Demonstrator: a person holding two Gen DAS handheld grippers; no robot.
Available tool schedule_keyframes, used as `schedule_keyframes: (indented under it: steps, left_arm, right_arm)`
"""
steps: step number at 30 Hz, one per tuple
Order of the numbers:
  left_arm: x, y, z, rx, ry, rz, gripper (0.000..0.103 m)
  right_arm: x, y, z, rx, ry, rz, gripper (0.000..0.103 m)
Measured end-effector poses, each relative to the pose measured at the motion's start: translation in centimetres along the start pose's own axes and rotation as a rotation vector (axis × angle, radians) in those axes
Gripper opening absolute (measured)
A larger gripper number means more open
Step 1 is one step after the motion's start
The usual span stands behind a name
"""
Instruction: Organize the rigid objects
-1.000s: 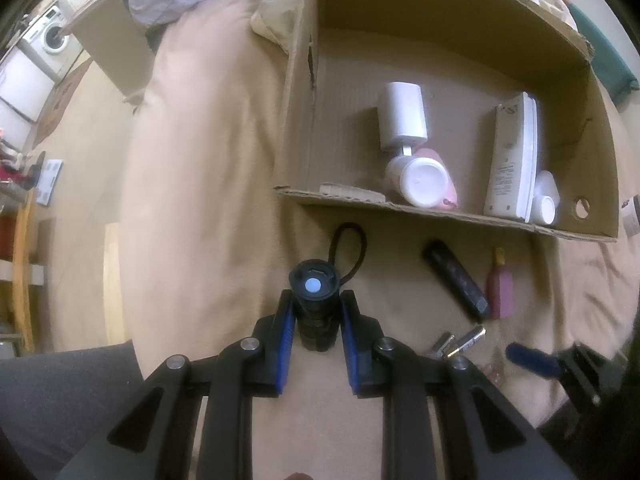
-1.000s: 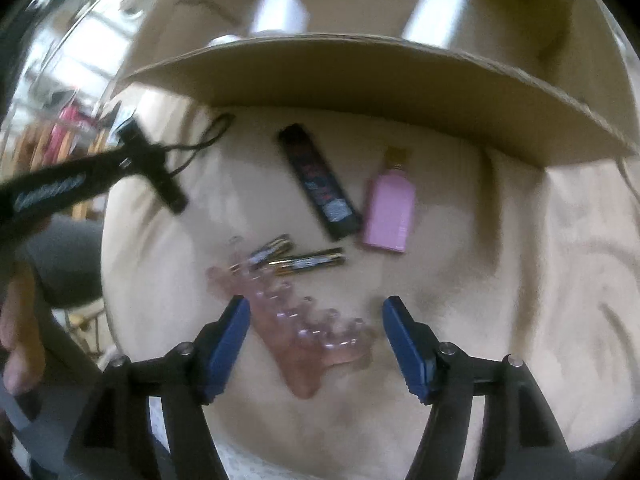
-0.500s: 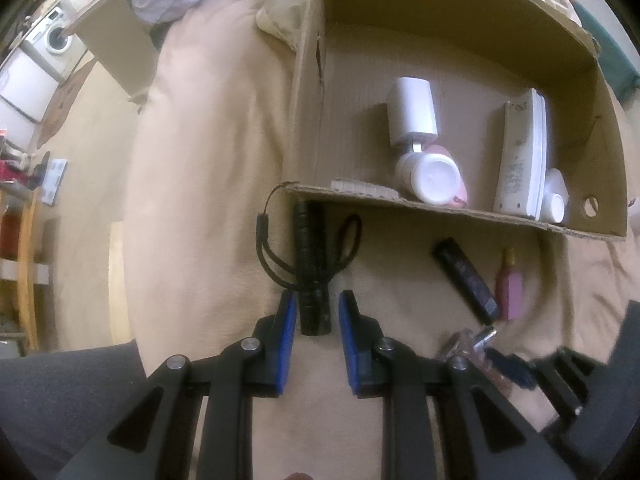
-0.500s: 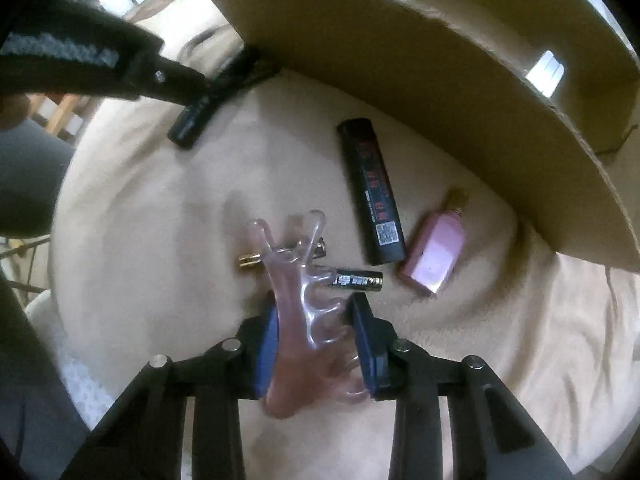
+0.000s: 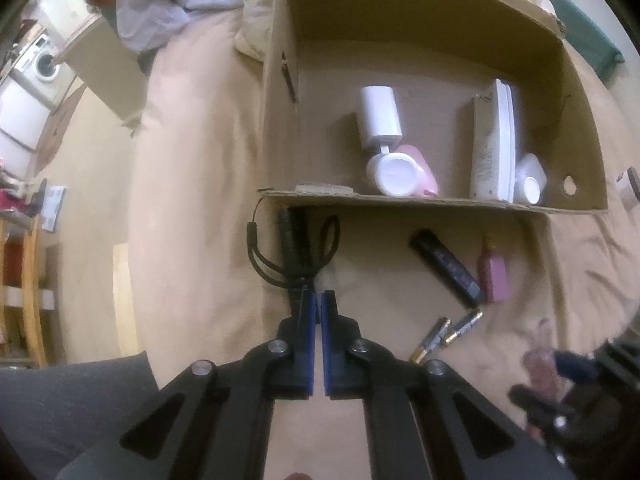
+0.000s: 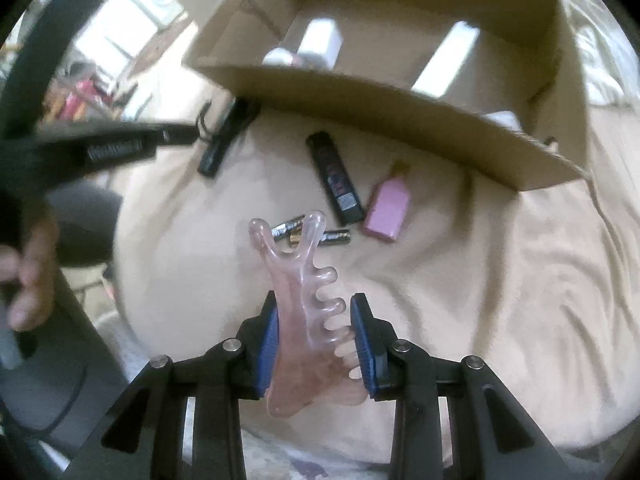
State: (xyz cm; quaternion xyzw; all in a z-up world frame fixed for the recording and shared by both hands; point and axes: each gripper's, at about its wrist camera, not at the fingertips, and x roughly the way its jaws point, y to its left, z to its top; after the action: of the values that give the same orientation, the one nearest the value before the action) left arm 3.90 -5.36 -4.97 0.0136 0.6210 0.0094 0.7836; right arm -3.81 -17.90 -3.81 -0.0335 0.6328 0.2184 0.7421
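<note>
A translucent pink comb (image 6: 308,312) sits between blue pads (image 6: 269,340), above a beige blanket (image 6: 500,300) with a black lighter (image 6: 335,178), pink bottle (image 6: 387,208), possibly gold-tipped batteries (image 5: 446,332) and brown cardboard box (image 5: 400,200).

A home: a blanket-covered bed (image 5: 192,208), washing machine (image 5: 44,66) and heaped laundry (image 5: 168,4).

Each tool (image 5: 319,304) (image 6: 316,320) has black triangular-cutout arms, silver screws and blue finger pads (image 6: 269,332).
</note>
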Motion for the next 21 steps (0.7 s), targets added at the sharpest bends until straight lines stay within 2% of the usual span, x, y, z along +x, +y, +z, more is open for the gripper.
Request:
schedule_keyframes:
  steps: [4, 7, 8, 13, 15, 17, 18, 19, 21]
  left_arm:
    - [-0.6, 0.6, -0.1, -0.046, 0.006, -0.064, 0.003]
    - [-2.1, 1.8, 0.1, -0.089, -0.001, -0.146, 0.003]
    - [-2.5, 2.0, 0.1, -0.091, -0.007, -0.157, 0.003]
    - [-5.1, 2.9, 0.3, -0.087, -0.058, -0.165, 0.003]
    - [-4.8, 3.2, 0.6, -0.098, -0.056, -0.157, 0.003]
    - [-3.1, 3.7, 1.3, -0.12, -0.031, -0.116, 0.005]
    - [-1.7, 3.6, 1.5, -0.127, 0.006, -0.11, 0.011]
    - [-0.4, 3.4, 1.7, -0.127, 0.048, -0.093, 0.026]
    - [1.6, 2.8, 2.0, -0.114, 0.081, -0.052, 0.04]
  right_arm:
    - [-2.1, -1.9, -0.2, 0.066, -0.07, 0.049, 0.035]
    - [-3.5, -3.5, -0.4, 0.12, -0.138, 0.087, 0.036]
    - [-3.1, -3.8, 0.0, 0.137, -0.157, 0.099, 0.036]
    - [-4.2, -5.0, 0.5, 0.191, -0.219, 0.135, 0.036]
    - [-4.2, -5.0, 0.7, 0.196, -0.232, 0.145, 0.036]
    - [-4.9, -5.6, 0.7, 0.198, -0.237, 0.146, 0.036]
    - [-4.8, -5.6, 0.7, 0.202, -0.237, 0.147, 0.036]
    - [-4.6, -5.4, 0.8, 0.205, -0.234, 0.147, 0.036]
    - [-4.5, -5.4, 0.9, 0.207, -0.229, 0.146, 0.036]
